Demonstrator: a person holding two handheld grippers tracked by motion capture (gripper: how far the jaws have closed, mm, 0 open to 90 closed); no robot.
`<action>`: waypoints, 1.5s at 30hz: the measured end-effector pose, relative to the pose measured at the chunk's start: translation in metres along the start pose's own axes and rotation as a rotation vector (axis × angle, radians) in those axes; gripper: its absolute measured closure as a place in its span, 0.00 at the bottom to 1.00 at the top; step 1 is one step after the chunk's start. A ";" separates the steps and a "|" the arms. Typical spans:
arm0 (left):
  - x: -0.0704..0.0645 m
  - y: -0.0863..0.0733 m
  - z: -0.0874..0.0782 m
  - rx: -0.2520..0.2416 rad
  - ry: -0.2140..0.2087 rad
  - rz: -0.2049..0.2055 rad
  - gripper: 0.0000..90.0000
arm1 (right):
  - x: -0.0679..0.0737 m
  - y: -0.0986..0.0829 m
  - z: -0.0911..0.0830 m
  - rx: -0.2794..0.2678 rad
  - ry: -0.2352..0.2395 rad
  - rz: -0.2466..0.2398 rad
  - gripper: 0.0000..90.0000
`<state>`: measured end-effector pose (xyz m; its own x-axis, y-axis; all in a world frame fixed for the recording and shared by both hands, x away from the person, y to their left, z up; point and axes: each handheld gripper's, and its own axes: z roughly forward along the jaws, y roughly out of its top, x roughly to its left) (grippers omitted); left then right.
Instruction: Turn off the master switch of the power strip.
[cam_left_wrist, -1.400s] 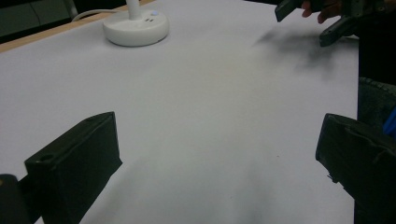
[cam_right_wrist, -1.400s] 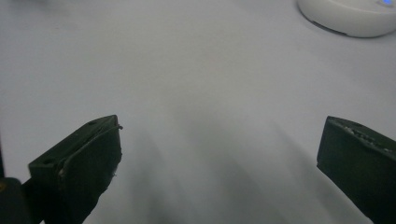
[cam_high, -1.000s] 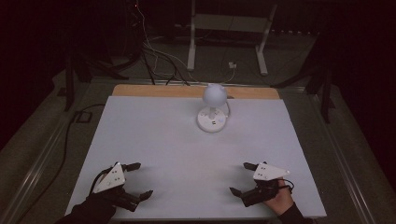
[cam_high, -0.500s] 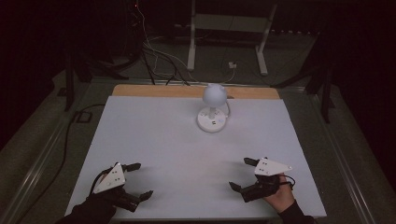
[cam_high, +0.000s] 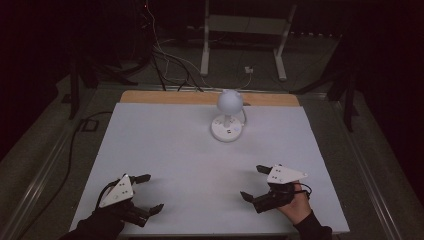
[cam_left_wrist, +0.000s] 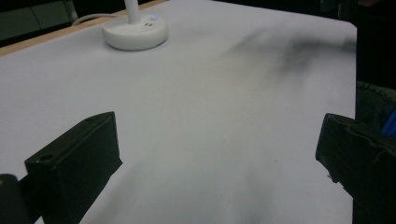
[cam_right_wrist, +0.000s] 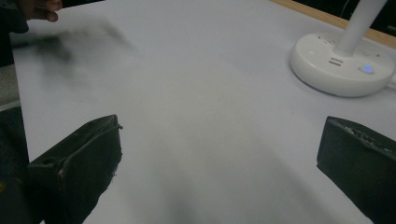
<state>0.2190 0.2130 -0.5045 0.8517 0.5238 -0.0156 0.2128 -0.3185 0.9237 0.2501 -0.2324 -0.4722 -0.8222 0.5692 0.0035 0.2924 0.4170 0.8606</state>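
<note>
Both pairs of black jaws stand wide apart with nothing between them. The left gripper (cam_high: 145, 194) rests low at the near left of the white table top (cam_high: 165, 150), and the right gripper (cam_high: 255, 183) sits at the near right, its hand (cam_high: 295, 207) curled around the grip. They look parked, angled inward towards the middle, probably as a ready stance. The nearest thing to them is a small white desk lamp with a round base and globe head (cam_high: 227, 120), standing well apart at the far centre, a blue light glowing on its base (cam_right_wrist: 368, 69).
</note>
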 end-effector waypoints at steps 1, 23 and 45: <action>0.000 0.000 0.000 -0.001 0.002 -0.003 0.00 | 0.000 0.001 0.001 0.001 0.004 0.002 0.00; 0.000 0.000 0.000 0.010 0.000 -0.009 0.00 | -0.011 0.039 0.006 -0.067 -0.040 0.007 0.00; -0.001 0.000 0.000 0.012 -0.007 -0.003 0.00 | -0.027 0.061 0.014 -0.061 -0.139 0.032 0.00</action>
<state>0.2181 0.2127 -0.5043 0.8546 0.5189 -0.0212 0.2211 -0.3264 0.9190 0.2971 -0.2126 -0.4267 -0.7361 0.6760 -0.0350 0.2841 0.3554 0.8905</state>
